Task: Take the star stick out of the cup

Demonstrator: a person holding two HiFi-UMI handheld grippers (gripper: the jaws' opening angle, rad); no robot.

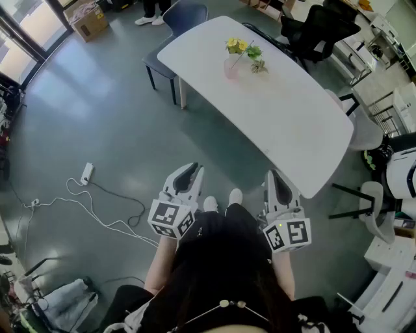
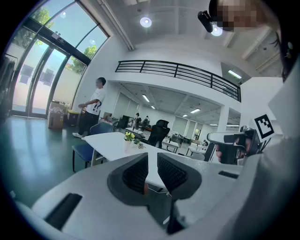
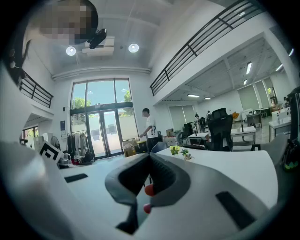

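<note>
Star stick [image 1: 238, 45] is in the pink cup [image 1: 231, 69], yellow head up top, with a green sprig [image 1: 256, 57] beside it. The cup stands near the far end of the white table [image 1: 292, 123]. Both grippers are well short of it, held low at the near end by the person's body, pointing toward the table. Left gripper [image 1: 190, 174] is over the floor, off the table's left edge; right gripper [image 1: 275, 179] is just at the near edge. The head view alone gives that layout, but not the jaw state. Left gripper view: left gripper [image 2: 152, 160] jaws slightly parted, narrow gap, nothing in it; cup [image 2: 127, 146] and yellow head [image 2: 130, 137] are small in the distance, left of the jaw line. Right gripper view: right gripper [image 3: 150, 158] jaws pressed together at the tips, empty; yellow head [image 3: 175, 150] sits just right of the tips, cup body not resolvable. Only the gripper views show a person standing [image 2: 93, 110] beyond the table. Only the head view shows a power strip [image 1: 86, 173] with its white cable on the floor to the left, and the blue chair [image 1: 185, 14] at the far end.
</note>
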